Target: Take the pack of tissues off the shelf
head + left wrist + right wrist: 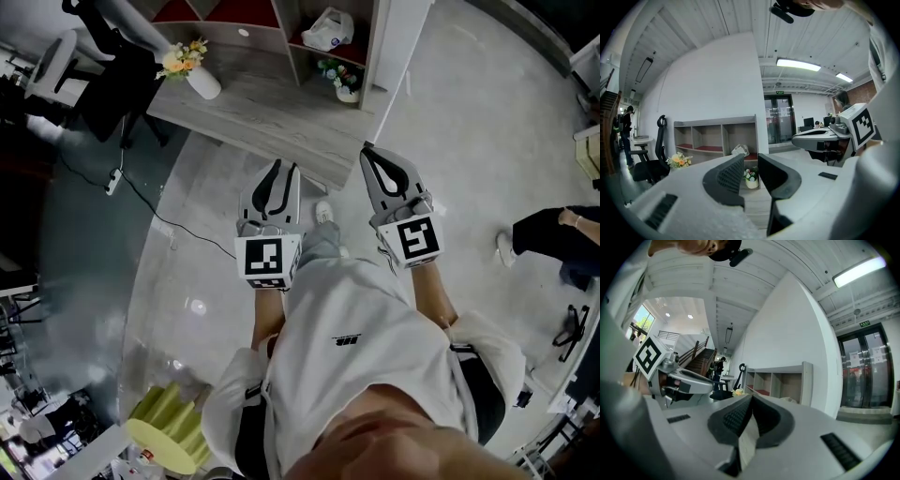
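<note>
The pack of tissues (328, 30) is a white plastic-wrapped bundle lying in the right-hand compartment of the grey shelf (281, 28), on its red floor. The left gripper view shows the pack (739, 150) just above and left of my jaws, far off. My left gripper (280, 169) is held in front of my chest, pointing at the shelf, and is open by a narrow gap with nothing in it. My right gripper (367, 150) is level with it to the right. In the right gripper view its jaws meet at the tip (751, 397), shut and empty. Both are well short of the shelf.
A white vase of flowers (192, 67) lies on the low wooden platform (272, 131) before the shelf. A small flower pot (342, 80) stands below the tissues. A black office chair (108, 80) is at left, a seated person (553, 239) at right, and a yellow-green thing (173, 422) behind me.
</note>
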